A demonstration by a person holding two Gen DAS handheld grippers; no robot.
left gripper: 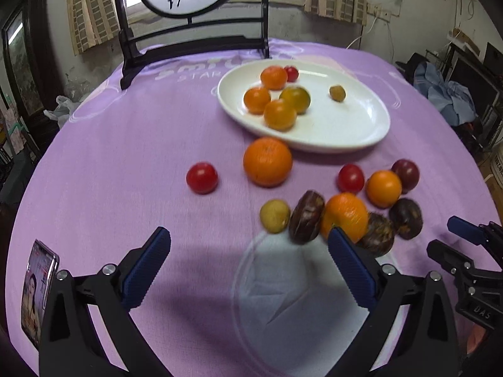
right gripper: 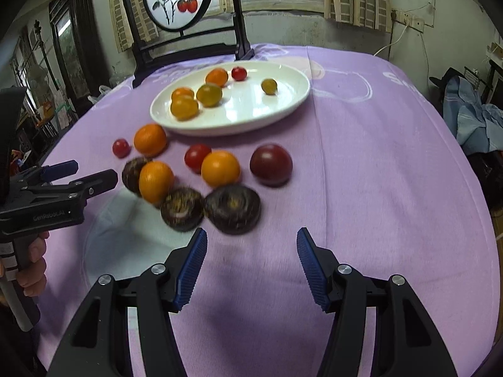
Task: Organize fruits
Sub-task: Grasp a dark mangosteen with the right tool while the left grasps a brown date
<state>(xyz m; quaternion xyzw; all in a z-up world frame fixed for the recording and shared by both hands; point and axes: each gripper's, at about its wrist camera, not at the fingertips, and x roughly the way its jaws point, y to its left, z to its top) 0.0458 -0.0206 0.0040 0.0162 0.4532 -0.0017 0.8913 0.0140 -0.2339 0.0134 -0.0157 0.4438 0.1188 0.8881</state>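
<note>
A: What is the largest element?
B: The worktop [right gripper: 377, 157], draped in purple cloth. At its far edge stands a dark wooden screen [left gripper: 188, 44] with a round painted panel.

A: Next in size?
B: The white plate [left gripper: 355, 125], right of centre in the left wrist view. It carries four small orange fruits, one red tomato [left gripper: 291, 73] at the far side, and a small yellowish fruit [left gripper: 337, 93] set apart to the right.

A: And the tools?
B: The left gripper [left gripper: 248, 245] has its fingers spread wide and holds nothing; they hover over the near cloth. The right gripper [right gripper: 251, 245] is likewise spread wide and empty, just near of the fruit cluster.

A: Where does the loose fruit lie?
B: On the cloth near the plate. A large orange [left gripper: 267, 161] sits just beside the plate's near rim; a lone red tomato [left gripper: 202, 177] lies to its left. Farther right, a tight cluster mixes oranges, red tomatoes, a dark purple tomato [right gripper: 271, 165] and three dark brown wrinkled fruits [right gripper: 232, 208].

A: Smallest item?
B: A phone [left gripper: 37, 289] at the near left edge, screen lit.
</note>
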